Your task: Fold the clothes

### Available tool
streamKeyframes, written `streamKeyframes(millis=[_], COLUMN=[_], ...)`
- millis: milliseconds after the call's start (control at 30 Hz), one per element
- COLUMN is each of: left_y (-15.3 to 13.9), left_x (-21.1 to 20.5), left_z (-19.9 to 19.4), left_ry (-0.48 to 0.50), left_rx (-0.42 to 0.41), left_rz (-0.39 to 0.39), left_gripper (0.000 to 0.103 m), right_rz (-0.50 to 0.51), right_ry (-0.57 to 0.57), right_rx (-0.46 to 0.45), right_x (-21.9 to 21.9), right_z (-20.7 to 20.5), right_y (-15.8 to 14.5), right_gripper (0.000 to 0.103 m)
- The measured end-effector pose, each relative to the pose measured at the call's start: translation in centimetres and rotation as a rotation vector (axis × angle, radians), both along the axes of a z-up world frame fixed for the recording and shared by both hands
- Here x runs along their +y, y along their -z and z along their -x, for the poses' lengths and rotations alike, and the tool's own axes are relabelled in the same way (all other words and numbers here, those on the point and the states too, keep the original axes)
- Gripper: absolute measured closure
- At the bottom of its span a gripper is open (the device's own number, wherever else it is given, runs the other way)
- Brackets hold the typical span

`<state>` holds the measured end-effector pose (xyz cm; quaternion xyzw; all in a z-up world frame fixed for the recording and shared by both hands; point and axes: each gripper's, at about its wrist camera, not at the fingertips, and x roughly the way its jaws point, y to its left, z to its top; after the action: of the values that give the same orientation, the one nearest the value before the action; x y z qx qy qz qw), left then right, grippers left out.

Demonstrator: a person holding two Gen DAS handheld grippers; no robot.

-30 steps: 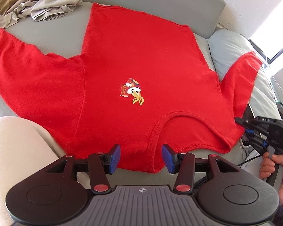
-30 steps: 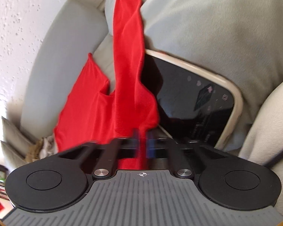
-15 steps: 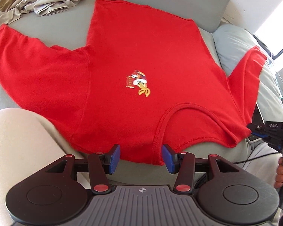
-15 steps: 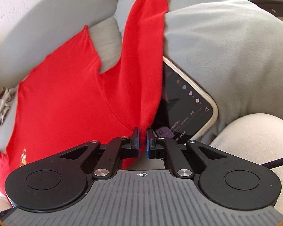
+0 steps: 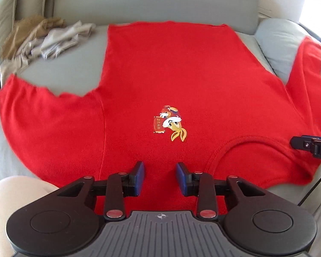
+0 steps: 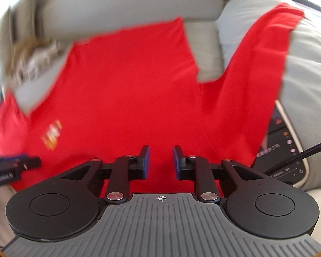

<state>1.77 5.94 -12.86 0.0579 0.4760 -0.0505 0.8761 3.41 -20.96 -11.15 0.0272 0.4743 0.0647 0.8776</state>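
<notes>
- Both claws are mine: left claw has its jaws spread with nothing between them, poised over the near edge of the shirt beside the collar.
- Right claw is also parted and empty, over the shoulder on its side.
- Shirt lies spread face up on the sofa, print showing, collar toward me and hem at the backrest.
- One sleeve lies flat on the seat; the other runs up over a cushion, next to a tablet.
- I see no fold made, so I judge the spreading done and all the folding left: sleeves in, then body.
- More clothes wait in a heap at the far corner.
</notes>
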Motion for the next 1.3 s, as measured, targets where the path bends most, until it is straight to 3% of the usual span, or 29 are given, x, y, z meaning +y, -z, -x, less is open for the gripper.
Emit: streamKeyframes(millis=[167,233,267,333,400,533,667,800,900,967,1033,1100,1200,1300], left_y=[-0.3,-0.5,-0.8,-1.6,-2.7,-4.1,-1.9,-0.4,-0.7,-1.7,-3.3,-5.2,-7.9,-9.6], left_x=[0.2,0.8,1.1,1.3,1.3,0.5,-0.9,-1.0,-0.8,-0.3,0.1,0.6,0.9,1.0], left_z=[2.6,3.4,3.7,4.4,4.8,3.7,2.1,2.7,3.5,3.8,3.7,3.2,2.3,1.5], left_ry=[0.070,0.052,0.038,0.018,0.011,0.013,0.052,0.074,0.097,0.081,0.061,0.039,0.006,-0.024], left_rx=[0.095,0.117,0.112,0.085,0.030,-0.070,0.019,0.109,0.137,0.104,0.054,0.005,-0.054,-0.076], left_rz=[-0.006,0.024,0.045,0.080,0.096,0.113,0.112,0.088,0.067,0.068,0.082,0.117,0.201,0.326], left_gripper=[0.072,0.073,0.073,0.070,0.066,0.060,0.060,0.054,0.053,0.053,0.052,0.050,0.048,0.044], right_rz=[0.018,0.015,0.005,-0.037,-0.074,-0.053,-0.026,-0.058,-0.130,-0.218,-0.290,-0.375,-0.504,-0.555], right_ry=[-0.048,-0.048,-0.026,0.014,0.028,-0.009,-0.075,-0.052,-0.074,-0.034,0.029,0.090,0.195,0.281], right_rx=[0.050,0.074,0.103,0.119,0.075,-0.052,-0.087,0.033,0.081,0.126,0.093,0.038,-0.058,-0.164], right_x=[-0.6,-1.2,-1.6,-2.4,-2.8,-2.1,-0.3,-0.3,-1.4,-3.0,-5.2,-7.7,-12.1,-16.1], right_z=[3.3,4.6,5.0,6.1,7.3,8.0,5.8,4.3,4.8,4.8,5.1,5.0,4.7,4.1], right_y=[-0.5,-1.0,-1.3,-1.9,-2.7,-4.2,-3.5,-1.1,-1.4,-2.2,-3.7,-5.6,-8.7,-10.8], right_gripper=[0.078,0.077,0.069,0.068,0.066,0.066,0.066,0.066,0.060,0.060,0.059,0.049,0.034,0.030])
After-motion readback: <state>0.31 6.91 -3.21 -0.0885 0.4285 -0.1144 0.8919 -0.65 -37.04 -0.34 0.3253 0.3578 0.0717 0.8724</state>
